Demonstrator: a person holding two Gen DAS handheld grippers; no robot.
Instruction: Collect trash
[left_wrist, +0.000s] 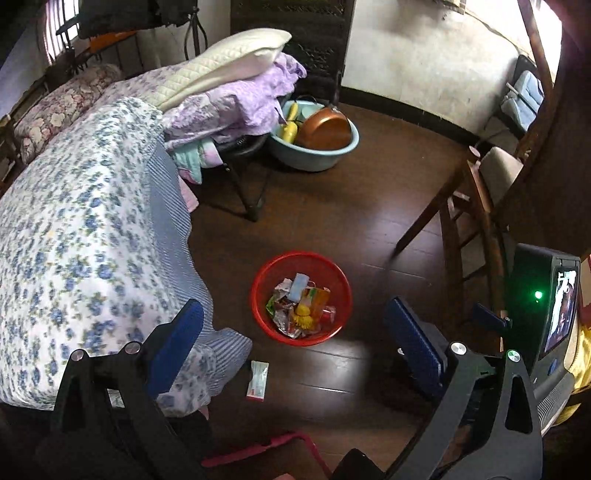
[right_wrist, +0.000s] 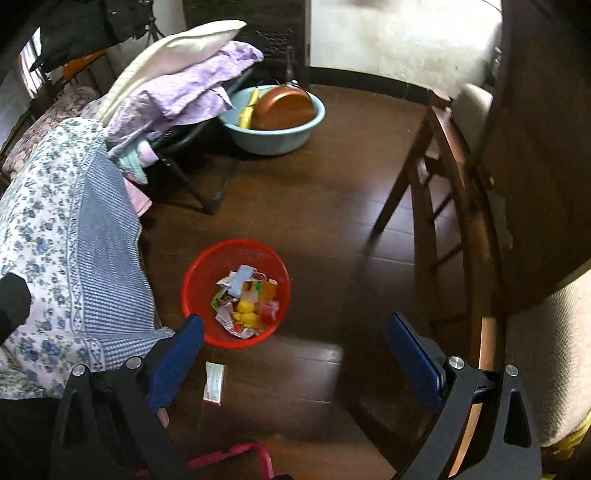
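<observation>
Both grippers hang high over the floor with their blue-padded fingers spread wide and nothing between them; the left gripper (left_wrist: 293, 332) and the right gripper (right_wrist: 295, 343) each look down on the same patch of dark wood floor (left_wrist: 369, 229), probably held high so the whole area can be scanned for what is left to pick up. Nearest the fingers lies a small flat packet (left_wrist: 257, 380), white with a red end, rectangular and thin, apart from everything and just short of the bed's hanging cover; it looks like the remaining piece of trash. Beyond it stands the red basket (left_wrist: 258, 291), round, of smooth plastic, already holding crumpled wrappers (left_wrist: 301, 306), foil and bright plastic; further off, the quilted floral bedspread (left_wrist: 74, 240), a pale blue basin (left_wrist: 317, 155) with a copper pan, and a wooden chair (left_wrist: 476, 206).
</observation>
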